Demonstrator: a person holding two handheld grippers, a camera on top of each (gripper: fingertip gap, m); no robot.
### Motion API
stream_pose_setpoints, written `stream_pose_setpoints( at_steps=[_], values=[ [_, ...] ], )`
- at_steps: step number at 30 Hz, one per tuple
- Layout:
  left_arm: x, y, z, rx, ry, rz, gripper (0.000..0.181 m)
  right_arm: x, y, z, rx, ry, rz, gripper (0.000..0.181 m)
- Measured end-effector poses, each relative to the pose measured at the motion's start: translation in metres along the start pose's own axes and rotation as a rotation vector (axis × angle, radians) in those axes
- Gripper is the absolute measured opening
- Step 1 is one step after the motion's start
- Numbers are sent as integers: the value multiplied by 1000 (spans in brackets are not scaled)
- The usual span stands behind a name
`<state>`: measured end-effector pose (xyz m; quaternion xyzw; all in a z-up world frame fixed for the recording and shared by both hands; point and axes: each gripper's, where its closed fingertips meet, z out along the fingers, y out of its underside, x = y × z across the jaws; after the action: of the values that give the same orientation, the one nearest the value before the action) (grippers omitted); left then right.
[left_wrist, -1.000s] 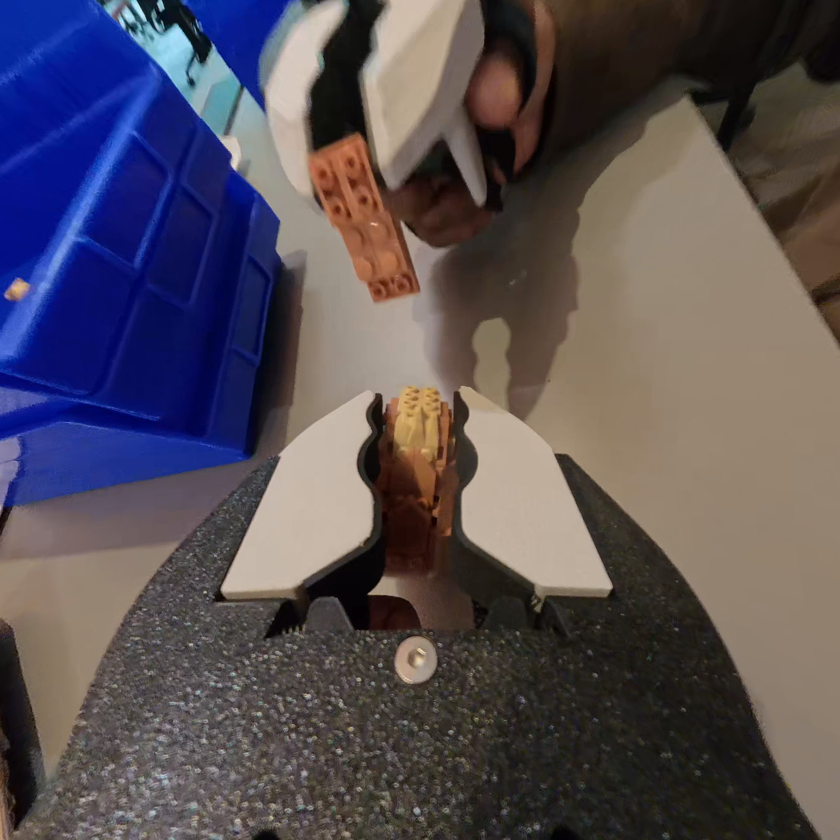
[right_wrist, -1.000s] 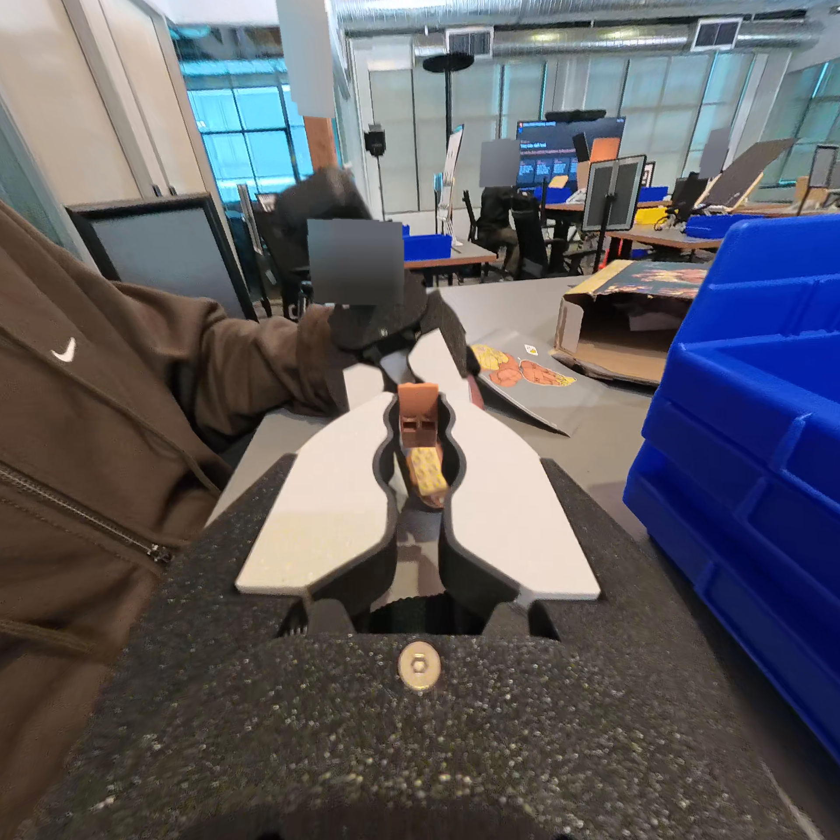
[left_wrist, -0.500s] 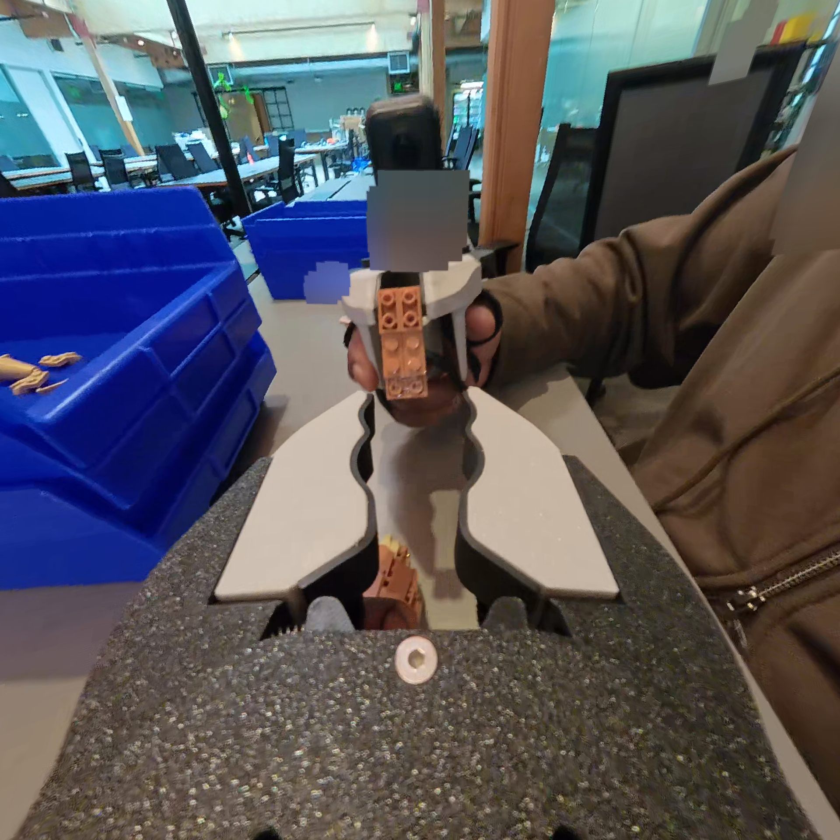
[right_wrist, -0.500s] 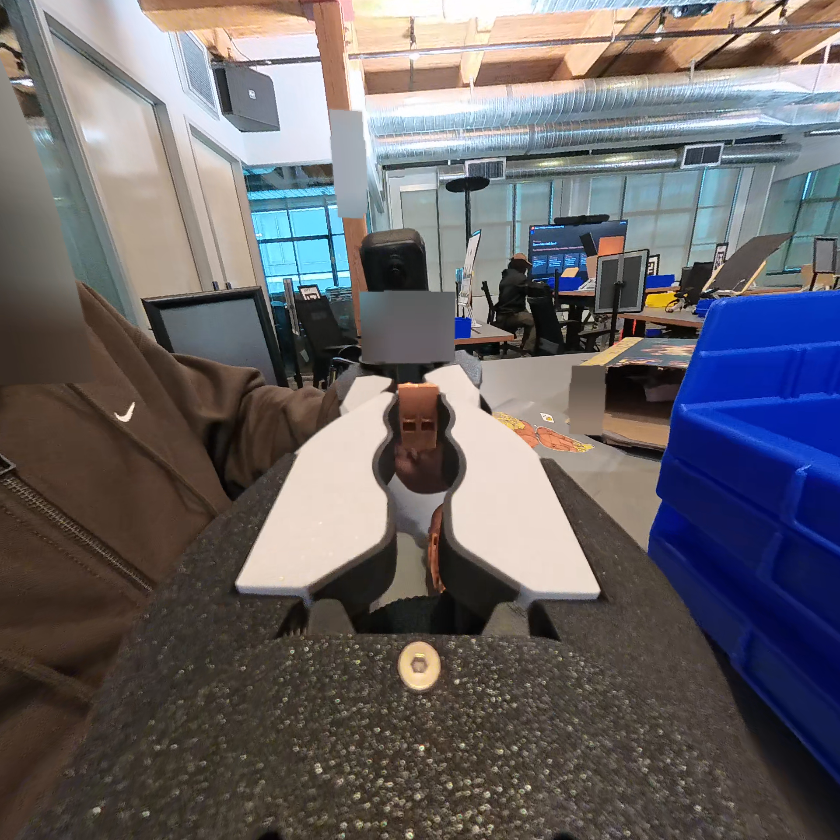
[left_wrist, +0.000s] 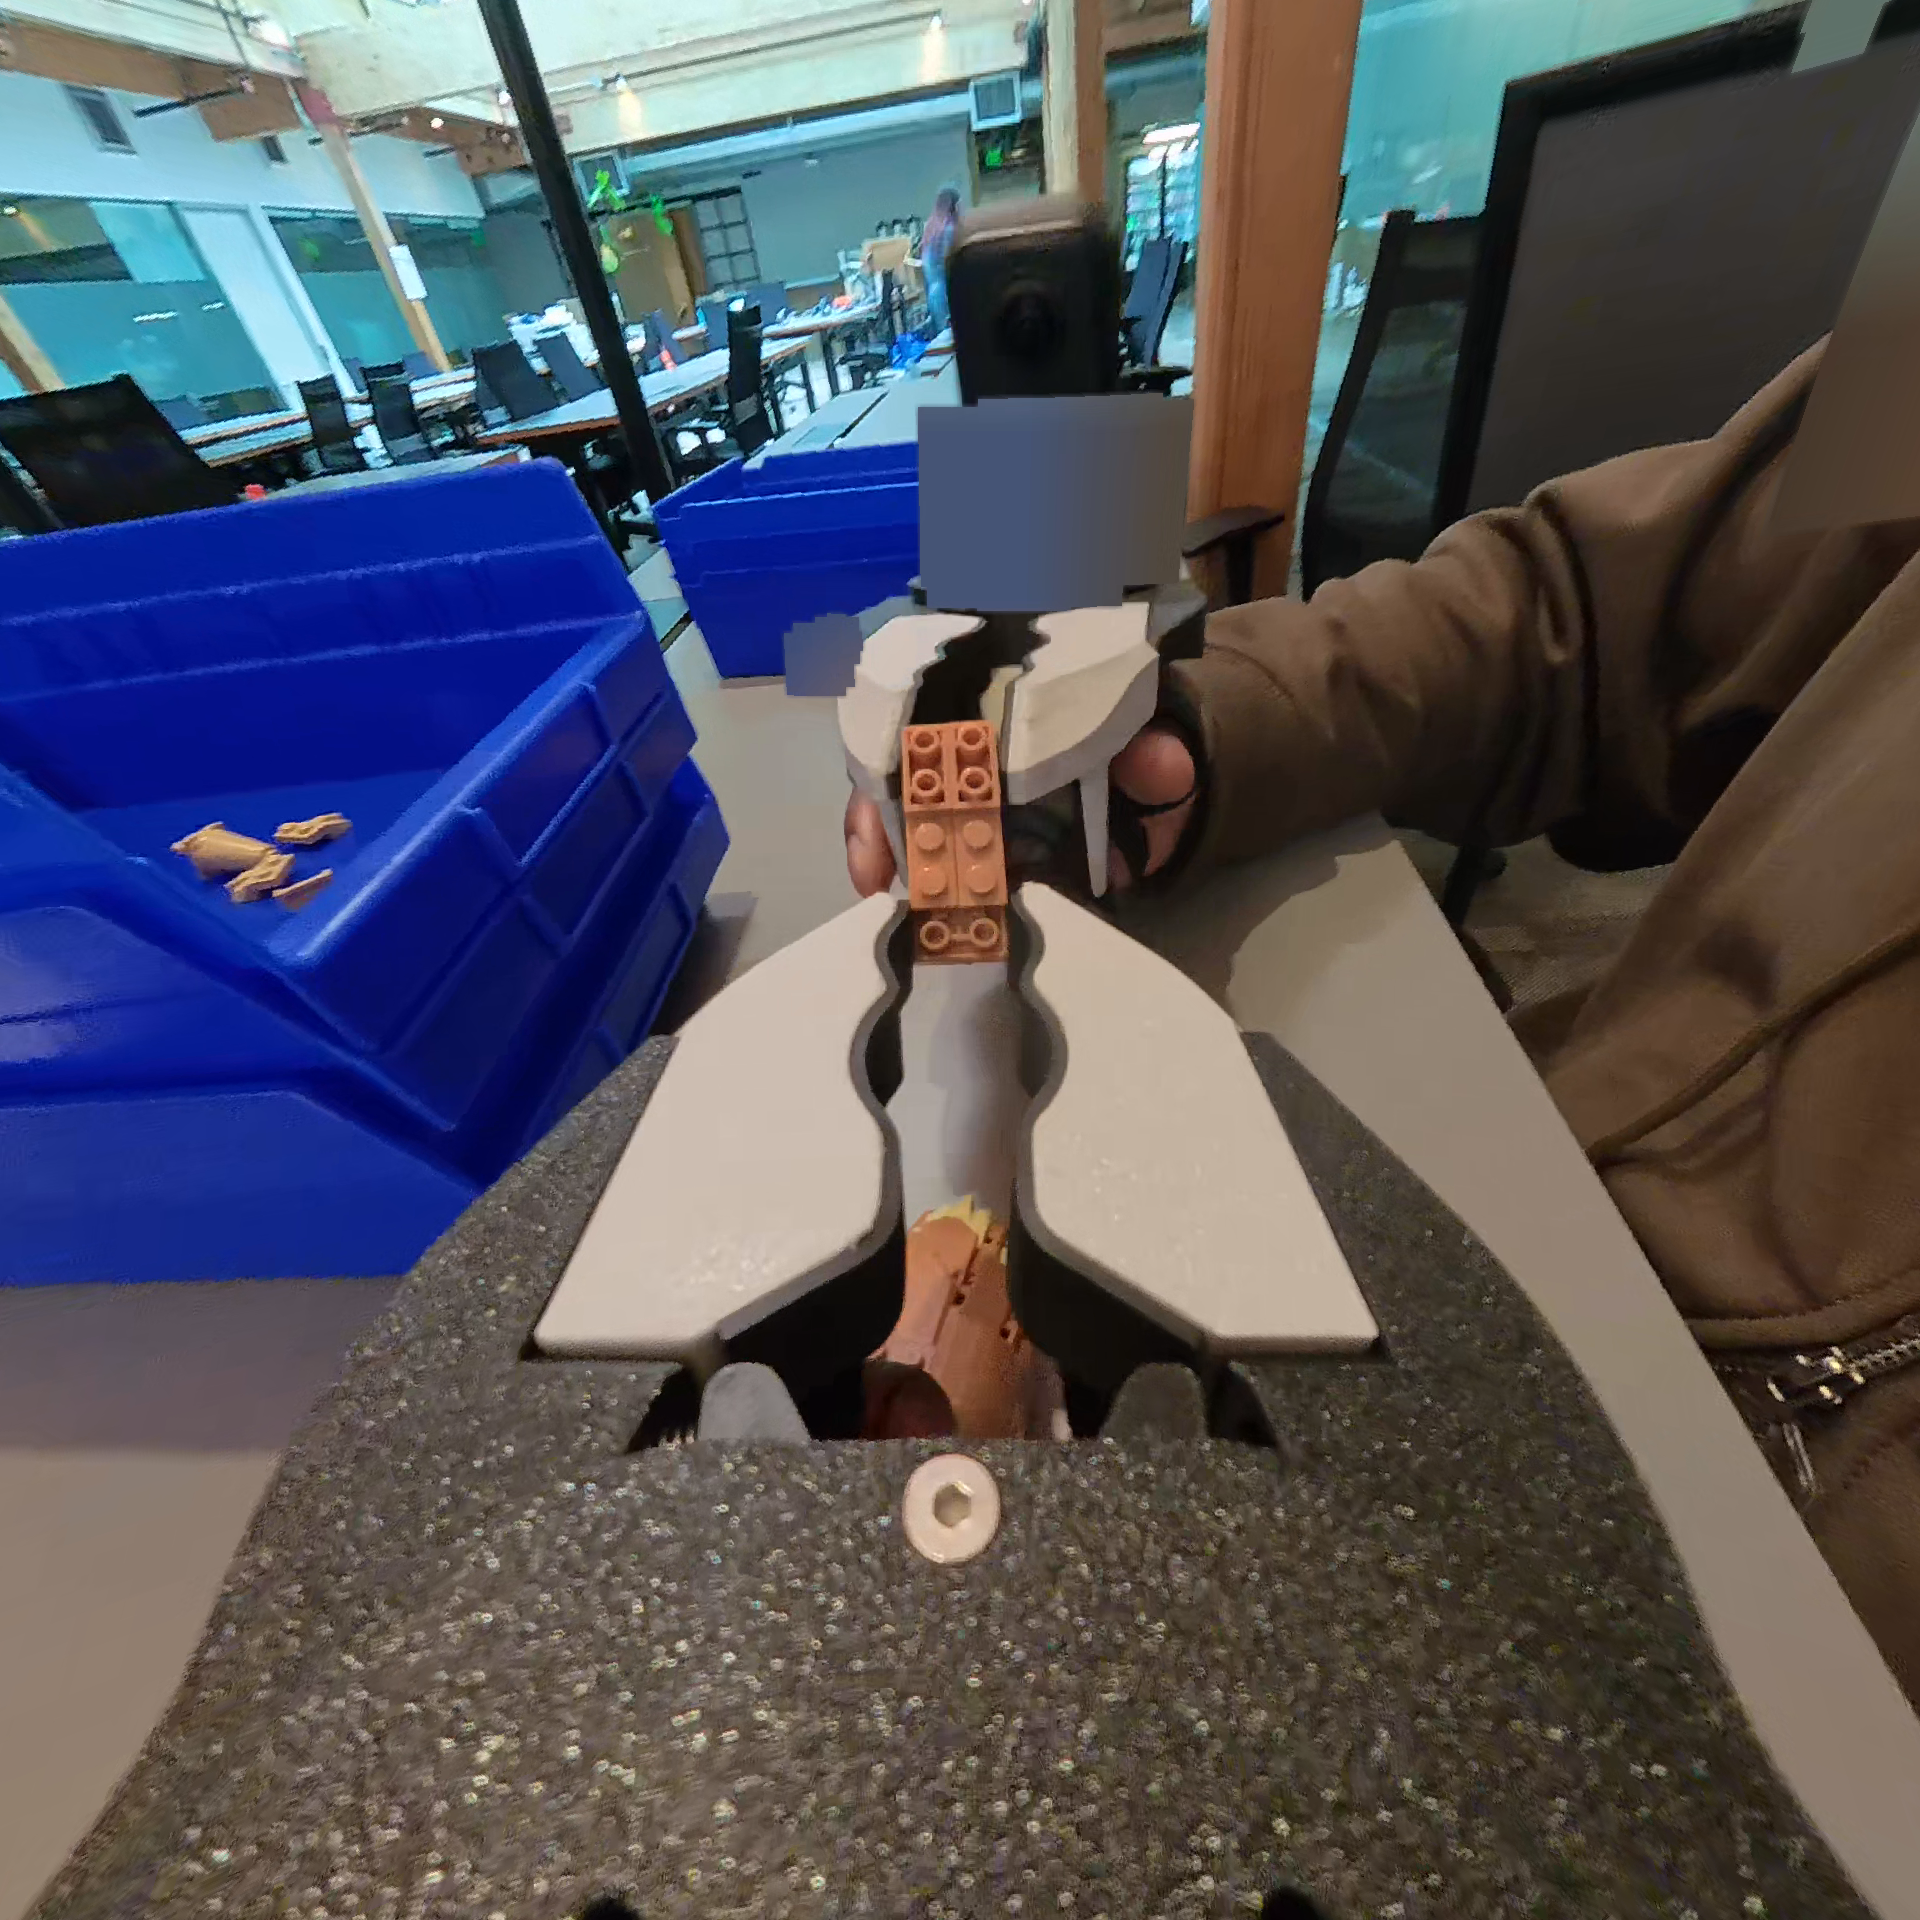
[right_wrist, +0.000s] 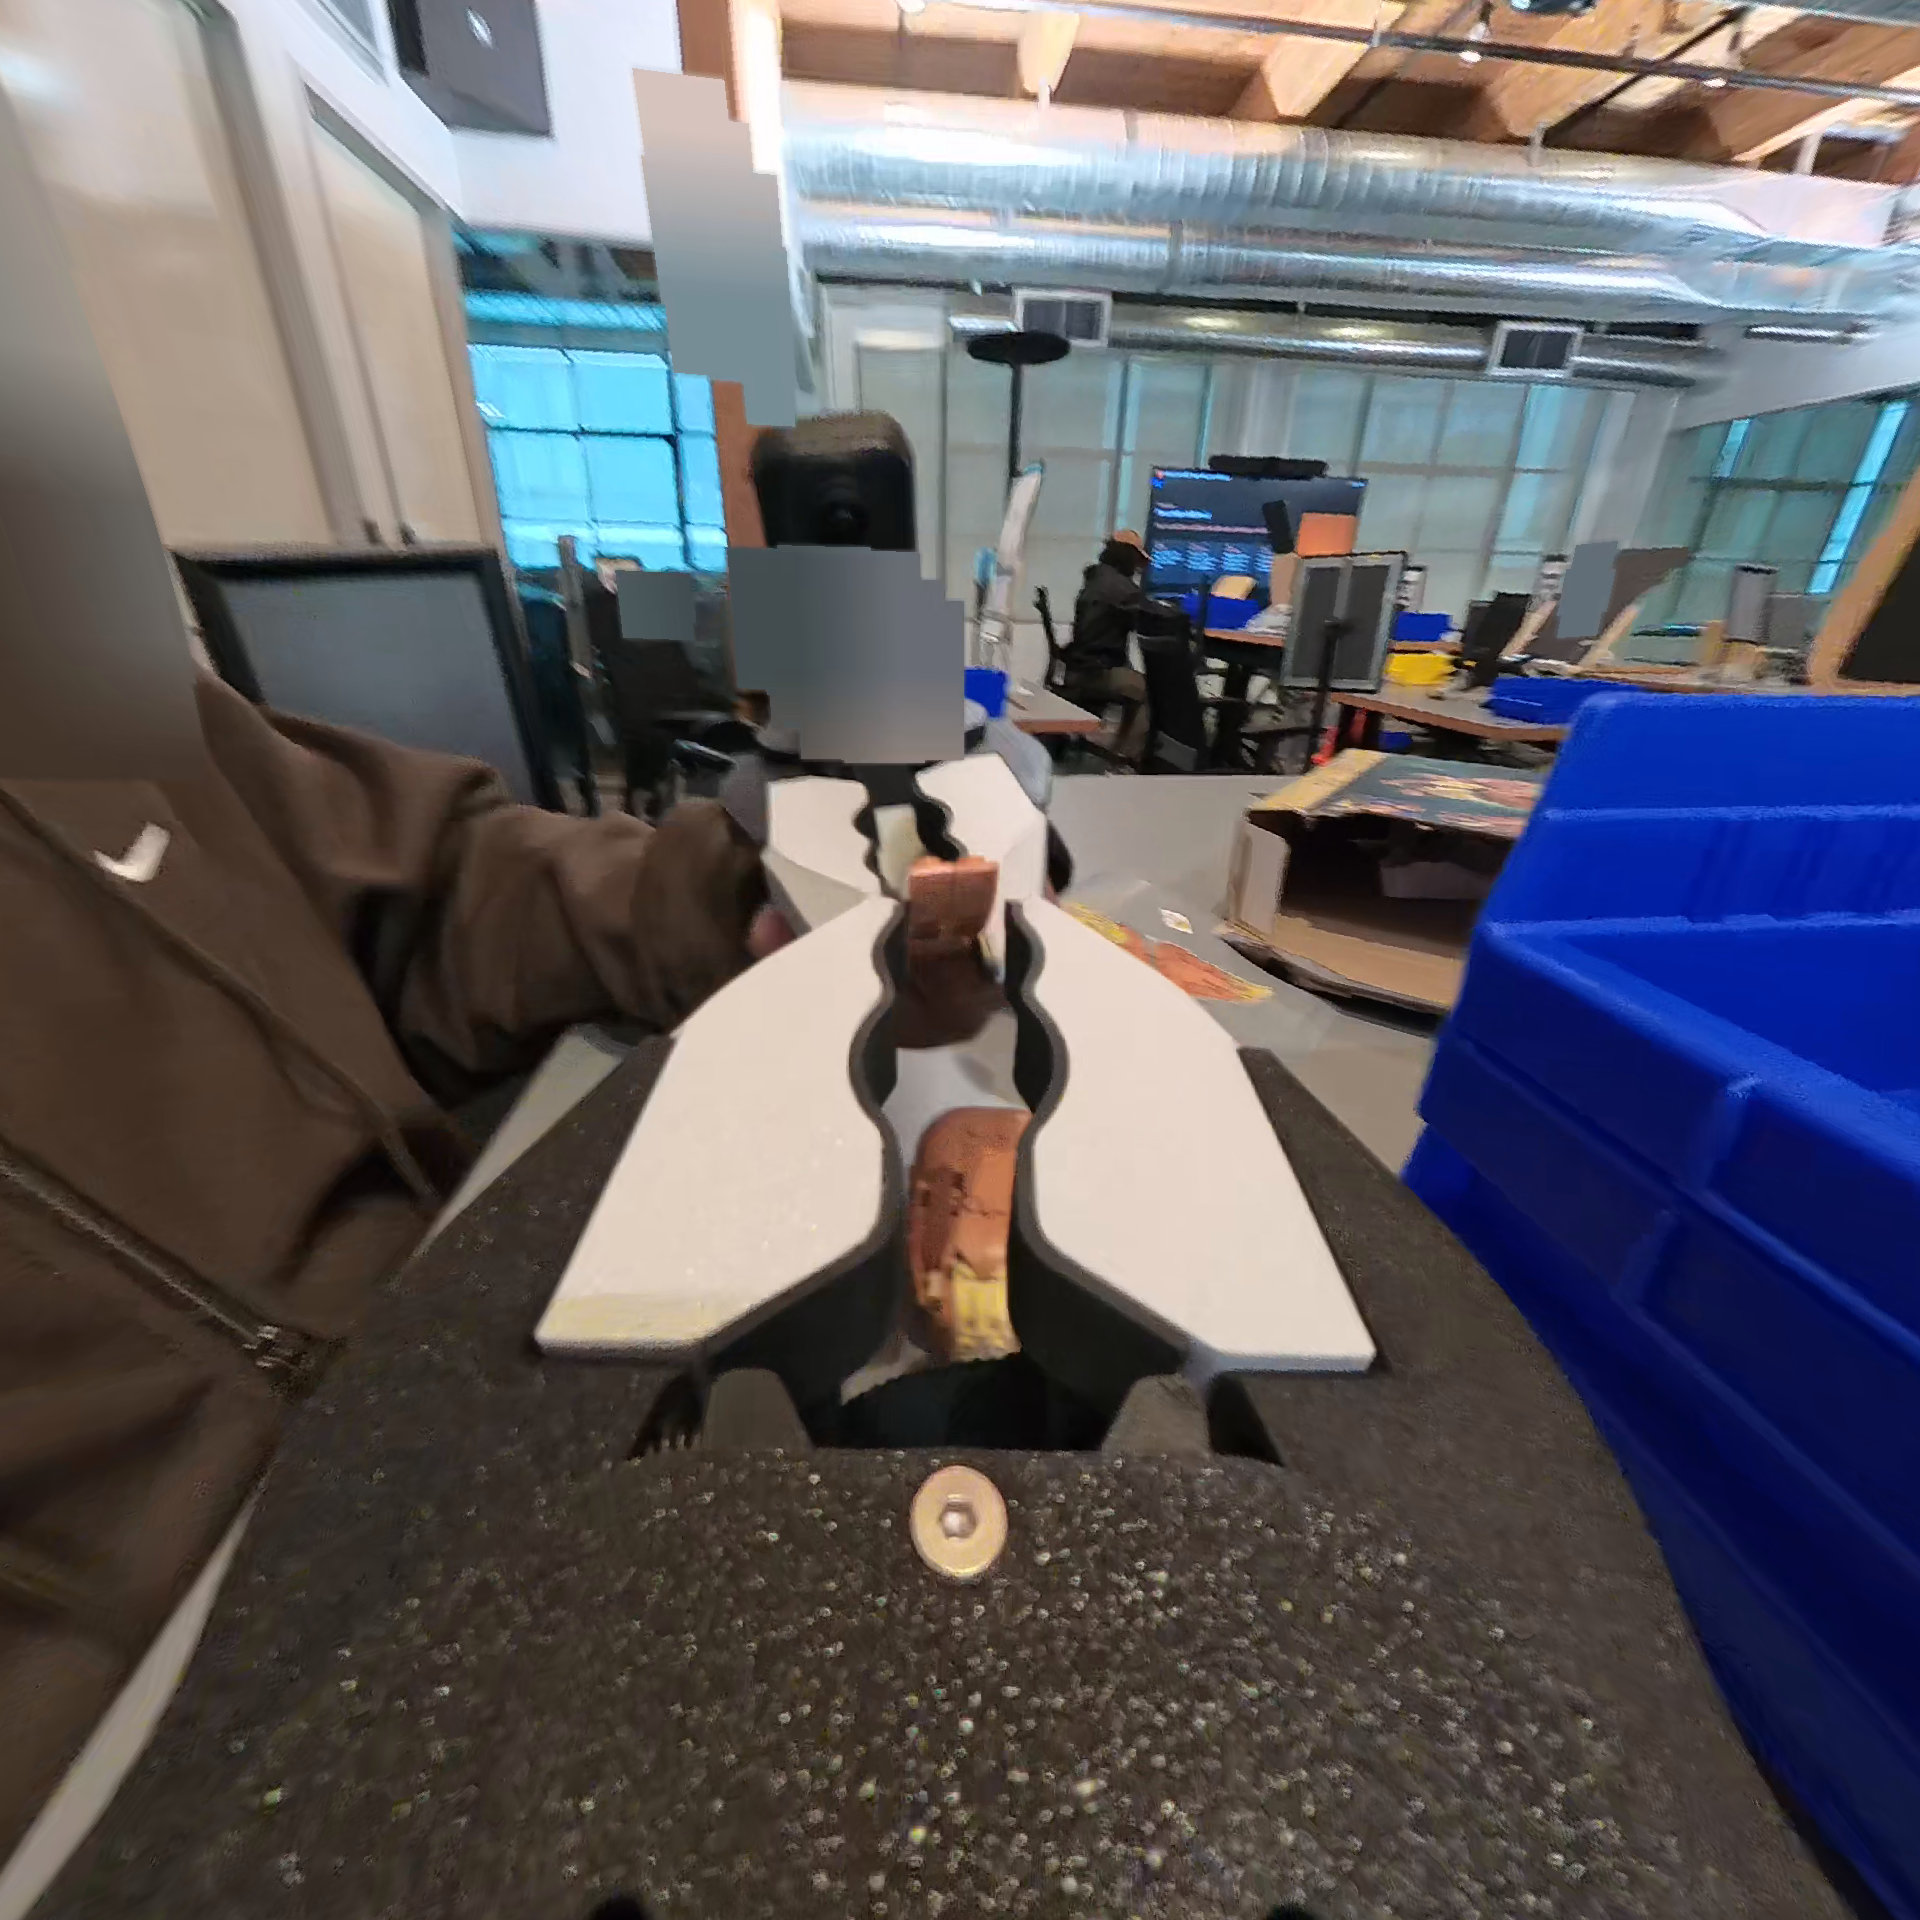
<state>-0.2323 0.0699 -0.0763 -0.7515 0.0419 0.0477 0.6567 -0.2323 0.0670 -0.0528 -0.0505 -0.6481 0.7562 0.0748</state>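
Note:
A long brown studded brick piece (left_wrist: 954, 831) hangs upright from my right gripper (left_wrist: 951, 769), which is shut on its upper end. My left gripper (left_wrist: 958, 909) has its tips closed in on the piece's lower end, one on each side. In the right wrist view the piece (right_wrist: 948, 904) sits between my right gripper's tips (right_wrist: 953, 914), with the left gripper (right_wrist: 925, 852) facing it just behind. A brown and tan brick assembly (left_wrist: 956, 1309) lies loose on the grey table (left_wrist: 1299, 956) under both grippers. It also shows in the right wrist view (right_wrist: 961, 1226).
A large blue bin (left_wrist: 364, 831) with a few tan pieces (left_wrist: 260, 852) stands left of my left gripper, and another blue bin (left_wrist: 790, 540) stands behind it. In the right wrist view the bin (right_wrist: 1714, 1039) is close on the right, with a cardboard box (right_wrist: 1351, 883) and a booklet (right_wrist: 1174, 966) beyond. A brown sleeve (left_wrist: 1507, 675) reaches in. Only a small space, under 4 cm, lies between the two pairs of fingers.
My left gripper let go of the brick assembly, which now lies on the table, rose level with the right gripper, and narrowed its jaws around the lower end of the brown piece.

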Motion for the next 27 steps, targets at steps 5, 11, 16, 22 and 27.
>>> stream_pose_setpoints(
  at_steps=[5, 11, 16, 22, 27],
  values=[
    [-9, -1, -10, -56, -59, 23, 17, 15, 10, -2, -171, 186, -324, 36],
    [-25, 18, -14, -207, -162, 51, 17, 37, 13, -10, -402, 470, -916, 38],
    [-26, 32, -10, -302, -197, 110, 17, 39, 32, -8, -562, 506, -1227, 37],
    [-21, 43, -6, -376, -181, 131, 17, 30, 37, 1, -602, 511, -1496, 36],
    [-11, 48, -1, -389, -125, 140, 17, 25, 48, 6, -633, 467, -1566, 15]
  ],
)
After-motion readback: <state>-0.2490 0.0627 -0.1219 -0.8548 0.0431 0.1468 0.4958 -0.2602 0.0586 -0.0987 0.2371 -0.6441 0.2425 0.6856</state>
